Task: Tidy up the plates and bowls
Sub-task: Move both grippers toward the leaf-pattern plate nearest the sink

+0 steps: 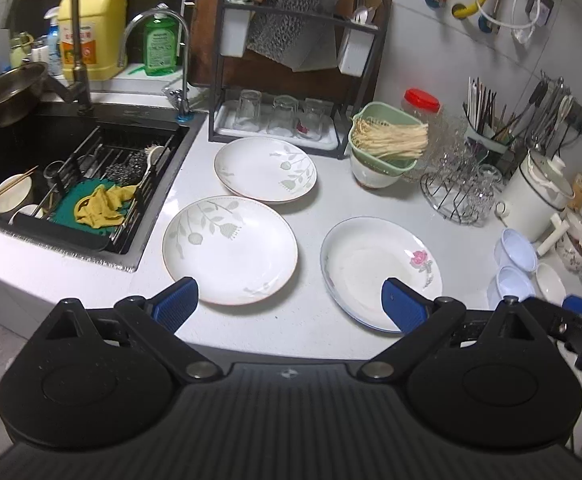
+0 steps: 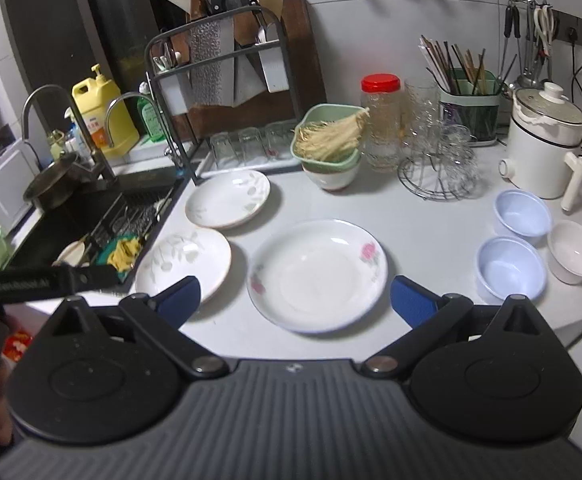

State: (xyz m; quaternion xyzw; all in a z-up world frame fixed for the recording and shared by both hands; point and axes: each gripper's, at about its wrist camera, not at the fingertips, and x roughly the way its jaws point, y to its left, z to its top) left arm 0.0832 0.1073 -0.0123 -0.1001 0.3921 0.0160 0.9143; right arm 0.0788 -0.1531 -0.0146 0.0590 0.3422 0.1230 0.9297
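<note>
While both claws, left (image 1: 291, 298) & right (image 2: 295, 300), hang spread & empty, three plates lie apart on the bench (image 2: 431, 216), prob. awaiting stacking w/ bowls (image 2: 511, 266) alongside.

Both wide open (nothing held): the left hand-held gripper (image 1: 289, 300) and right hand-held gripper (image 2: 297, 298) hover side by side above the counter (image 1: 291, 328).

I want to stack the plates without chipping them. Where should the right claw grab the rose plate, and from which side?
Take the rose plate by its near rim, coming in low from the counter's front edge. It lies flat with a raised, sloping rim, and the open right claw already faces that edge with nothing between.
</note>
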